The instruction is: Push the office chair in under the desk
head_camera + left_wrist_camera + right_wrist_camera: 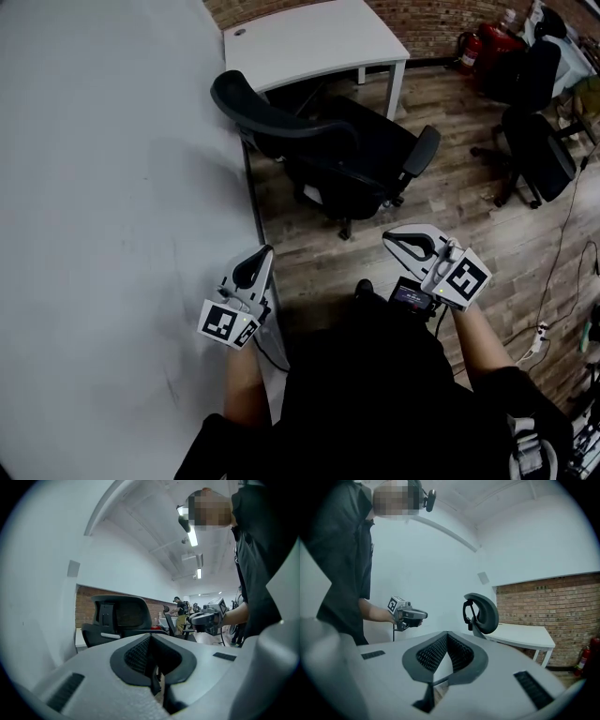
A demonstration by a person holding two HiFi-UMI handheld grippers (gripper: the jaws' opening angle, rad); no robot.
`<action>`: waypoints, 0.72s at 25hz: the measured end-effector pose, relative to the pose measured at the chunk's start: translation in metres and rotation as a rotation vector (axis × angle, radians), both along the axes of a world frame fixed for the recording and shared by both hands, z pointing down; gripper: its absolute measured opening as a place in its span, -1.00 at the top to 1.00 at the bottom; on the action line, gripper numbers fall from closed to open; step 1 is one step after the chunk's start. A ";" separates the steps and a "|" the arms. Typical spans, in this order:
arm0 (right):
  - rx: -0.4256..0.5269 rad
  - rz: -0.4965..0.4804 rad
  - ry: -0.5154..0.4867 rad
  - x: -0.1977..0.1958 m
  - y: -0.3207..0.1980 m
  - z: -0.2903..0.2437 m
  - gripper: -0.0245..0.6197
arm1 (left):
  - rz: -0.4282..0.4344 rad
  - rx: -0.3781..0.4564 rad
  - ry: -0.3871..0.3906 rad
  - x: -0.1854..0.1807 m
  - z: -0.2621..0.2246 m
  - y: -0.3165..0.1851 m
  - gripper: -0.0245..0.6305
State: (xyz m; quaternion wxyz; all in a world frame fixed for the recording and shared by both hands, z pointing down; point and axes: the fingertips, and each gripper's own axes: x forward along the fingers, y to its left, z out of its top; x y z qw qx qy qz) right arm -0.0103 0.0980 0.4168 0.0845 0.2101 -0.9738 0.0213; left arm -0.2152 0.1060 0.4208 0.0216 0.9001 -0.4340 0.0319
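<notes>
Two hand-held grippers in shot, and both are shut with nothing between the jaws. I've got the left hand-held gripper (255, 267) low and left of centre in the head view, close by the pale wall (103, 206). The right hand-held gripper (412, 244) sits right of centre over the wood floor (309, 253). Each gripper's own view shows its pads pressed together and empty.

The office chair (352, 150) stands above them in the frame, well apart from both. It's black, with its curved backrest toward the pale wall and its seat out over the floor. It sits in front of the white tabletop (309, 42) at top centre, just beside the near edge, not tucked beneath.

Upper right, I see a second dark chair (530, 89) and a red fire extinguisher (472, 49) by the brick wall (441, 14).
</notes>
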 end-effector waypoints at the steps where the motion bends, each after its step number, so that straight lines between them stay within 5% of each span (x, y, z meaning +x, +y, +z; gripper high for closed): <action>1: -0.004 -0.001 -0.002 0.003 -0.010 0.000 0.90 | -0.004 0.006 -0.011 -0.001 -0.002 -0.010 0.88; 12: -0.021 0.003 -0.017 -0.006 -0.078 0.000 0.90 | 0.023 0.070 -0.110 -0.036 -0.038 -0.111 0.88; 18: -0.060 0.143 0.011 -0.001 -0.130 0.010 0.90 | 0.090 0.095 -0.118 -0.077 -0.048 -0.198 0.88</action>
